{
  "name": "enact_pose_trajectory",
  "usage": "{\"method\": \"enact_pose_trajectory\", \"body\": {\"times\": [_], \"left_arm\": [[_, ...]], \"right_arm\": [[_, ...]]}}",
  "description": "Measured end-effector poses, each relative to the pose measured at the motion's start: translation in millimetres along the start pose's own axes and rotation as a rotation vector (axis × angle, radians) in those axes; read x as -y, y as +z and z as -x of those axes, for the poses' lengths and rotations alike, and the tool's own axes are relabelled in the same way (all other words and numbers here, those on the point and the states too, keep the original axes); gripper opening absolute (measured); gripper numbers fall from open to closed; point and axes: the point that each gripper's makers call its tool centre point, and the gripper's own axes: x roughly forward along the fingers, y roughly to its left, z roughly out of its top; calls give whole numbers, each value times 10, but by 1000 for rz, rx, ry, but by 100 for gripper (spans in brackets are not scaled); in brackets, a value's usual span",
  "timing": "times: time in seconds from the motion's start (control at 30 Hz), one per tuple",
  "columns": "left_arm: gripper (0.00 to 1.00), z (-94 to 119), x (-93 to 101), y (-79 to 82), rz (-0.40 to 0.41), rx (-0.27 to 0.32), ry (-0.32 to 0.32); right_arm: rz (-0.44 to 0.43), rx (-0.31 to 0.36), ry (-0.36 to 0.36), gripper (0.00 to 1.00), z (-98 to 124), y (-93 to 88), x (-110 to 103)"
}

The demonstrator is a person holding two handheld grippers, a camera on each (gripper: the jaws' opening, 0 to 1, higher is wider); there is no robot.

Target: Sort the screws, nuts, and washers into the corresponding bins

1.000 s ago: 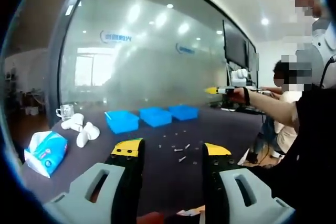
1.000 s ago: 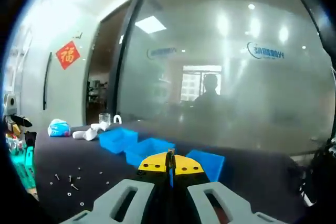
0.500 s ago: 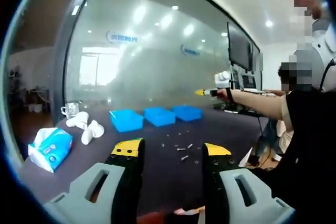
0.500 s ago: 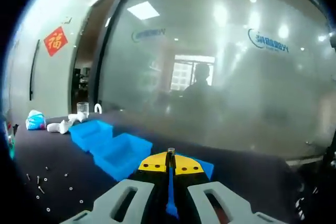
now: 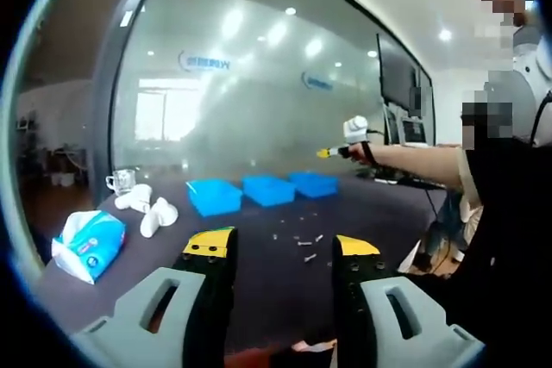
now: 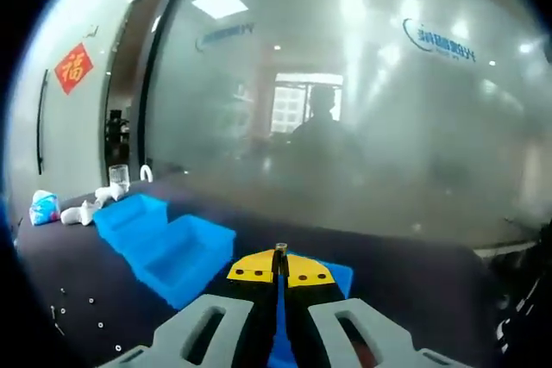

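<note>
1. I see a long dark table [image 5: 259, 277] running up to a frosted glass wall [image 5: 259, 101]. Wide bare stretch of tabletop between my left gripper [image 5: 280, 249] and the scattered hardware; the table's near left edge sits just past the tissue pack [image 5: 88, 246].
2. Three blue bins [image 5: 268, 190] in a row near the glass, open tops. In the right gripper view they are close under the camera: far bin [image 6: 129, 217], middle bin [image 6: 185, 256], and the near bin [image 6: 338, 275] partly hidden behind the jaws.
3. Right gripper [image 6: 280, 266]: jaws closed together, a small dark metal piece [image 6: 280, 253] pinched upright at the tips. I can't tell whether it's a screw or something else. It hangs over the near bin's edge area.
4. Left gripper view also catches the right gripper [image 5: 332, 152] from the side, held out at arm's length by the person's hand [image 5: 360, 151] above the bin row, well clear of the table.
5. Left gripper: jaws wide apart, nothing between them, low over the bare table and well back from the bins.
6. Loose screws, nuts and washers [image 5: 300, 243] lie in a small cluster on the table between the left gripper and the bins; too small to tell types apart. Right gripper view shows more specks [image 6: 78, 312] at lower left.
7. White cups [image 5: 148, 211] and a glass mug [image 5: 122, 181] sit left of the bins, apart from the hardware.
</note>
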Motion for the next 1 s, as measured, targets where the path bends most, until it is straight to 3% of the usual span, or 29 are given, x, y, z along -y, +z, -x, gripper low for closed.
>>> {"method": "enact_pose_trajectory", "body": {"times": [0.1, 0.13, 0.33, 0.7, 0.87, 1.0], "left_arm": [[38, 8, -5, 7, -1, 2, 3], [38, 7, -3, 5, -3, 1, 3], [38, -1, 4, -12, -7, -5, 2], [38, -4, 28, 12, -10, -1, 0], [38, 2, 22, 6, -8, -1, 2], [38, -6, 33, -2, -9, -4, -2]], "right_arm": [[-2, -6, -13, 20, 3, -25, 24], [-8, -7, -16, 21, 13, -37, 29], [-9, -4, -16, 24, 93, -65, 29], [-22, -4, -4, 24, 12, -52, 67], [-275, -16, 53, 24, -45, -90, 30], [-440, -33, 50, 24, -86, -119, 91]]}}
